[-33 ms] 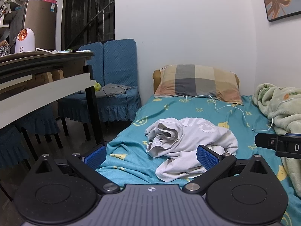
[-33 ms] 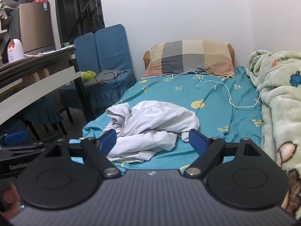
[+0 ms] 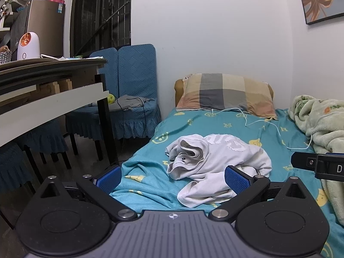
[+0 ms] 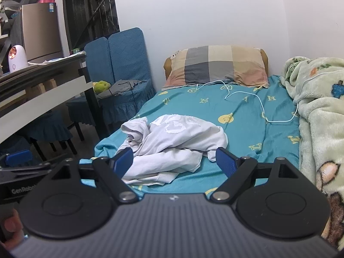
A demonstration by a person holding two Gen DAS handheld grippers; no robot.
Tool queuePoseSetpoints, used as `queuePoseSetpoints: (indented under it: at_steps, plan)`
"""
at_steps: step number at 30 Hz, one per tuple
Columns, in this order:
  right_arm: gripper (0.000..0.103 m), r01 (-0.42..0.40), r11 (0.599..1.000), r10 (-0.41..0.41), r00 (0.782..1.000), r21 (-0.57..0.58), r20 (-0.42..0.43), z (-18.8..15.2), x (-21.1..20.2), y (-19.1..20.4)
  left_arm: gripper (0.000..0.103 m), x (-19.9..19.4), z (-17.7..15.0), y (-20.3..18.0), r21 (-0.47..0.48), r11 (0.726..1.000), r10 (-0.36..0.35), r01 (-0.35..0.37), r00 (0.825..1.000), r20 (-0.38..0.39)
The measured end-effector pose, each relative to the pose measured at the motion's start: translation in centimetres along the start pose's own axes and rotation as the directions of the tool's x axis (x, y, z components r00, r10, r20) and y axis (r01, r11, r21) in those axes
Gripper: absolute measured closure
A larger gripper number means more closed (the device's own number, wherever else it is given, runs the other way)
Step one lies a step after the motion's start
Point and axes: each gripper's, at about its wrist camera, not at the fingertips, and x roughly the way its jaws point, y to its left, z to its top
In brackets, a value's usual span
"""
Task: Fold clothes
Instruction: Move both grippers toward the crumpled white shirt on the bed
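Observation:
A crumpled white shirt (image 3: 217, 161) with a white printed logo lies in a heap on the teal bed sheet (image 3: 225, 126). It also shows in the right wrist view (image 4: 172, 144). My left gripper (image 3: 173, 179) is open and empty, held short of the shirt's near left edge. My right gripper (image 4: 175, 161) is open and empty, held just short of the shirt's near edge. The right gripper's side shows at the right edge of the left wrist view (image 3: 318, 164). The left gripper shows at the left edge of the right wrist view (image 4: 19, 161).
A checked pillow (image 3: 228, 94) lies at the bed's head, with a white cable (image 4: 258, 101) trailing over the sheet. A fleece blanket (image 4: 320, 116) is piled along the right side. A table (image 3: 51, 92) and blue-covered chairs (image 3: 133, 99) stand left of the bed.

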Motion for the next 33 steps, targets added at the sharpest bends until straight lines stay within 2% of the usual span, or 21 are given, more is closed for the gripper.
queuePoseSetpoints:
  at_steps: [6, 10, 14, 21, 29, 33]
  plan:
    - [0.018, 0.013, 1.000, -0.013, 1.000, -0.020, -0.014, 0.1, 0.2, 0.4, 0.000, 0.0, 0.0, -0.6, 0.021, 1.000, 0.005, -0.005, 1.000, -0.001]
    - [0.018, 0.005, 1.000, -0.005, 1.000, -0.007, 0.010, -0.1, -0.2, 0.0, 0.000, 1.6, -0.9, -1.8, 0.036, 0.999, 0.007, -0.007, 1.000, 0.008]
    - [0.018, 0.007, 1.000, -0.007, 1.000, -0.009, 0.010, 0.0, -0.2, -0.4, 0.000, 0.6, -0.9, -1.2, 0.036, 0.999, -0.002, 0.001, 1.000, 0.015]
    - [0.018, 0.008, 1.000, -0.008, 1.000, 0.001, 0.030, 0.5, -0.7, -0.9, 0.000, -0.3, -0.7, -1.0, 0.032, 0.999, 0.029, -0.030, 0.999, 0.030]
    - [0.018, -0.001, 1.000, 0.000, 0.999, 0.018, 0.049, 1.2, -1.4, -1.8, 0.000, -2.3, 0.2, -1.3, 0.071, 0.996, 0.049, -0.050, 0.999, 0.024]
    - [0.018, -0.005, 1.000, 0.003, 0.998, 0.029, 0.067, 1.3, -1.8, -2.6, 0.000, -3.4, 2.6, -2.4, 0.069, 0.996, 0.051, -0.052, 0.999, 0.018]
